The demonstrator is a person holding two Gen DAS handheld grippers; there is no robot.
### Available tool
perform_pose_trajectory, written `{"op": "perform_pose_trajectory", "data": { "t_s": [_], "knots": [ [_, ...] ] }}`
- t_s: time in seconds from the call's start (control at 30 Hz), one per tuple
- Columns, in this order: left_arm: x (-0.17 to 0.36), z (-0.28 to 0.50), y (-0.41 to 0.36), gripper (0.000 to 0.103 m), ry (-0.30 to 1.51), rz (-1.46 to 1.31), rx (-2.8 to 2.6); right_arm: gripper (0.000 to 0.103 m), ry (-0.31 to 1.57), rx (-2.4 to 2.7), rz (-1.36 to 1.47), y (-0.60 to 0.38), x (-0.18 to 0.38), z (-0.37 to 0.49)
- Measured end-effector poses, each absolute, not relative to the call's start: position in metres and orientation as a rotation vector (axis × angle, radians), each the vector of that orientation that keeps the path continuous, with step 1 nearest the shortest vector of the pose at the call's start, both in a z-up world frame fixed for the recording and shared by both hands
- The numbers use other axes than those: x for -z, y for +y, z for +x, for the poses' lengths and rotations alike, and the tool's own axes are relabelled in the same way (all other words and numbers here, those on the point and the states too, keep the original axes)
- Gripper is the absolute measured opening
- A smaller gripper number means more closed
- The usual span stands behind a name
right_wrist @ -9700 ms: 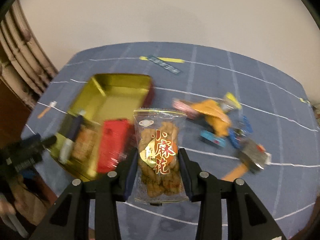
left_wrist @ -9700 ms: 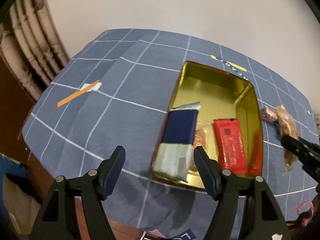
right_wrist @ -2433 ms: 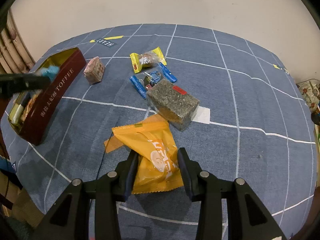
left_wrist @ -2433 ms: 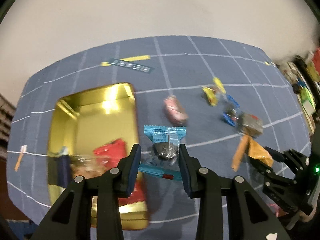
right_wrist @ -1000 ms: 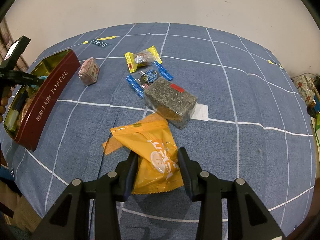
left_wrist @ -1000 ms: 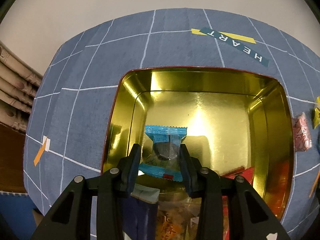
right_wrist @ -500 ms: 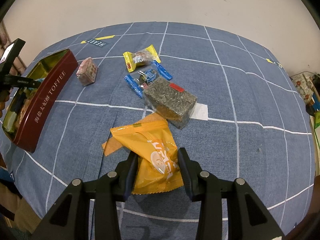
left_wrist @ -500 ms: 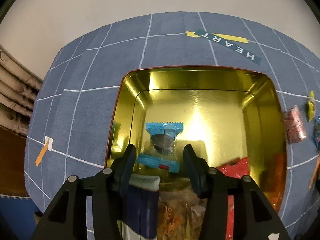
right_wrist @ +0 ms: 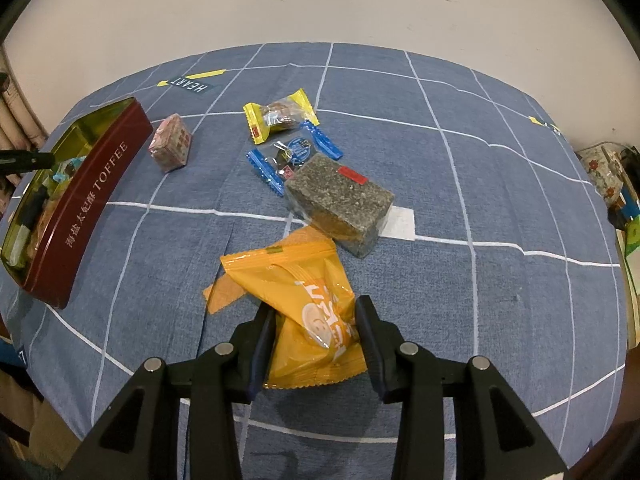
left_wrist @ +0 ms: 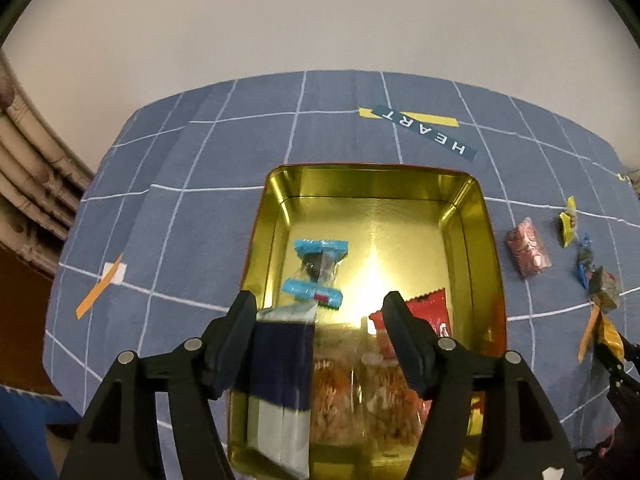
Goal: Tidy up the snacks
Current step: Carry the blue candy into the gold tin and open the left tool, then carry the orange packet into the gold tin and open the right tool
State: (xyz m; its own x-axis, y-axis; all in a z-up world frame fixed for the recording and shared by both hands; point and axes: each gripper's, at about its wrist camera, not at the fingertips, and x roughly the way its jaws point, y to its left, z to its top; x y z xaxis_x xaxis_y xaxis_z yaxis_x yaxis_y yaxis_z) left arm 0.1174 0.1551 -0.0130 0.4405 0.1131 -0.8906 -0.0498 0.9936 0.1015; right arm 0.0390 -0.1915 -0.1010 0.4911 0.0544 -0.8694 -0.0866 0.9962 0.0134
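A gold-lined toffee tin [left_wrist: 376, 184] holds a navy-and-silver packet [left_wrist: 280, 364], a clear bag of brown snacks [left_wrist: 348, 384] and a red packet [left_wrist: 430, 312]. A blue-ended candy [left_wrist: 318, 270] lies inside it, just beyond my left gripper [left_wrist: 318, 320], whose jaws are opening with nothing pressed between them. In the right wrist view the tin's red wall [right_wrist: 96, 200] is at the left. My right gripper [right_wrist: 316, 330] is shut on an orange snack bag [right_wrist: 308, 304] on the blue cloth.
Loose on the grid-patterned cloth [right_wrist: 480, 184] lie a grey seeded block [right_wrist: 340, 204], a blue-ended candy [right_wrist: 294, 152], a yellow-ended candy [right_wrist: 280, 120] and a pink wrapped cube [right_wrist: 172, 148]. Curtains [left_wrist: 28, 184] hang at the left. Clutter [right_wrist: 616, 184] sits past the right edge.
My left gripper let go of the blue-ended candy, which now lies in the tin, and drew up and back with its jaws spreading. The right gripper and orange bag stayed still.
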Motion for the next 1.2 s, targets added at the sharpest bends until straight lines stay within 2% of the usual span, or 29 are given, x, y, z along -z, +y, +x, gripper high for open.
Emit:
{"op": "perform_pose_trajectory", "data": {
  "t_s": [0.1, 0.57, 1.2],
  "knots": [
    [0.007, 0.107, 0.157, 0.069, 1.085, 0.063, -0.116, 0.040, 1.054, -0.080, -0.029, -0.192, 0.101, 0.039],
    [0.002, 0.059, 0.201, 0.071, 1.022, -0.007, -0.242, 0.039, 1.056, -0.089, -0.033, -0.173, 0.086, 0.031],
    [0.007, 0.017, 0.251, 0.072, 1.006, -0.110, -0.366, 0.039, 0.936, -0.351, -0.174, -0.032, 0.030, 0.073]
  ]
}}
